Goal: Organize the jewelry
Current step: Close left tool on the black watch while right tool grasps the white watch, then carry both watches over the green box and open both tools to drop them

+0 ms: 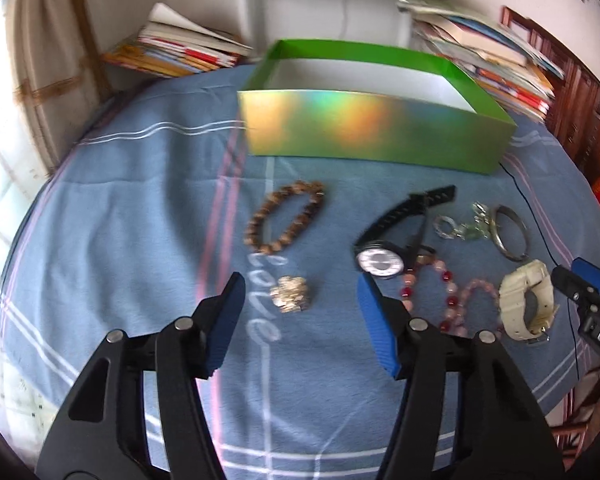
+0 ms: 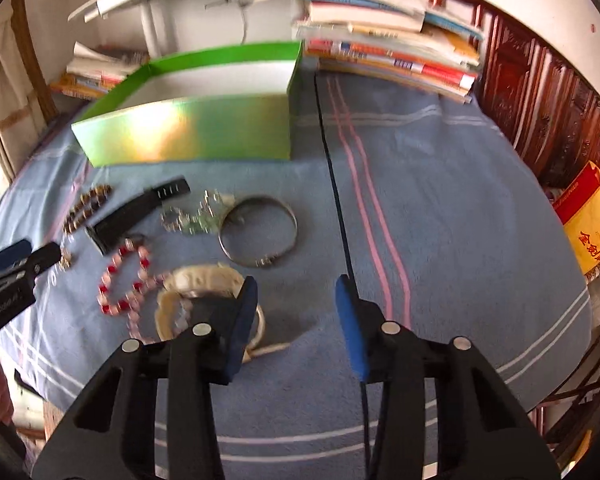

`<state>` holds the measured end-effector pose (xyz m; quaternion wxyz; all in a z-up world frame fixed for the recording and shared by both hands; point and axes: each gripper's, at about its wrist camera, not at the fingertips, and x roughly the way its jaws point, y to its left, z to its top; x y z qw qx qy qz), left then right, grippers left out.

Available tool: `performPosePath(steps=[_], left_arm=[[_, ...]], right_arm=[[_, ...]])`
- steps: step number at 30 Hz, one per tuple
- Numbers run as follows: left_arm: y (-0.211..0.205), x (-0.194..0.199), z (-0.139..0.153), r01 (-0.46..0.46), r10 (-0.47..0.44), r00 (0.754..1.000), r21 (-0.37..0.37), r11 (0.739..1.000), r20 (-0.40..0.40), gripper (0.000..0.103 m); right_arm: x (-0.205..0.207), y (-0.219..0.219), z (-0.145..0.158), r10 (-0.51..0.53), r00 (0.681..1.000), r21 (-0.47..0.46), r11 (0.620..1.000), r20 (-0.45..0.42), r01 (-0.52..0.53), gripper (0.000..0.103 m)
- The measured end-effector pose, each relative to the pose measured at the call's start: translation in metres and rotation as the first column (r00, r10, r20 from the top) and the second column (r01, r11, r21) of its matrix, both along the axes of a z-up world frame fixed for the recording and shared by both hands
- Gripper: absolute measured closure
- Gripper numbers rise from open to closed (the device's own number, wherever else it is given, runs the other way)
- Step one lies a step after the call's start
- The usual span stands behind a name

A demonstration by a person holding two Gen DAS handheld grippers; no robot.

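Note:
An open green box [image 1: 364, 128] stands at the back of the blue cloth; it also shows in the right wrist view [image 2: 188, 136]. In front lie a brown bead bracelet [image 1: 284, 220], a gold brooch [image 1: 291, 294], a black watch [image 1: 384, 256], a pink-red bead bracelet [image 1: 448, 300], a white watch [image 1: 528, 300], a silver bangle [image 2: 258, 230] and a silver chain [image 2: 192, 216]. My left gripper [image 1: 300, 300] is open, its jaws either side of the brooch, above the cloth. My right gripper [image 2: 296, 300] is open and empty, its left finger over the white watch [image 2: 204, 280].
Stacks of books [image 2: 388, 52] lie behind the box on the right and more books [image 1: 180, 48] on the left. A black cable [image 2: 332, 184] runs across the cloth. Dark wooden furniture [image 2: 540, 92] stands at the right. A yellow-red box [image 2: 592, 220] sits beyond the table's right edge.

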<state>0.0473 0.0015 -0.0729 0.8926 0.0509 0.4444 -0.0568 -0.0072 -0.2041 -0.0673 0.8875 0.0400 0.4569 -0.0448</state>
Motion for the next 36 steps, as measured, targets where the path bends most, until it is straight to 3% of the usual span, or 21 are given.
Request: performPosePath(steps=[2,6,15,16,18,19,20,28,36], left_arm=[[-0.008,0.005,-0.001,0.036,-0.036,0.999,-0.016,0.999,-0.003,0.032],[-0.025,0.019,0.000,0.091,-0.091,0.996,-0.036,0.995,-0.003,0.028],[-0.045,0.047,-0.022,0.135,-0.137,0.988,-0.039,0.990,-0.073,0.028],[-0.045,0.047,-0.022,0.138,-0.141,0.987,-0.050,0.989,-0.074,0.030],[-0.047,0.049,-0.021,0.153,-0.159,0.984,-0.077,0.985,-0.078,0.049],[-0.047,0.049,-0.021,0.160,-0.167,0.983,-0.086,0.983,-0.080,0.059],[-0.049,0.049,-0.020,0.170,-0.178,0.981,-0.096,0.981,-0.081,0.063],[-0.041,0.041,-0.016,0.148,-0.156,0.985,-0.095,0.984,-0.078,0.066],[-0.025,0.029,0.001,0.109,-0.112,0.993,-0.092,0.990,-0.036,0.066]], right_arm=[[-0.002,-0.002,-0.001,0.031,0.999,0.043,0.999,-0.019,-0.030,0.061],[0.001,0.000,-0.002,0.074,0.997,0.104,0.992,-0.029,-0.071,0.061],[0.020,0.020,-0.023,0.121,0.989,0.069,0.991,-0.083,-0.115,0.061],[0.021,0.021,-0.023,0.123,0.989,0.064,0.991,-0.085,-0.117,0.061],[0.022,0.023,-0.023,0.127,0.989,0.045,0.991,-0.078,-0.124,0.069],[0.023,0.023,-0.023,0.130,0.989,0.037,0.991,-0.076,-0.127,0.079],[0.024,0.022,-0.024,0.134,0.988,0.033,0.991,-0.074,-0.132,0.083],[0.023,0.014,-0.018,0.120,0.992,0.047,0.992,-0.049,-0.117,0.094],[0.020,0.009,-0.002,0.102,0.995,0.041,0.994,0.006,-0.102,0.094]])
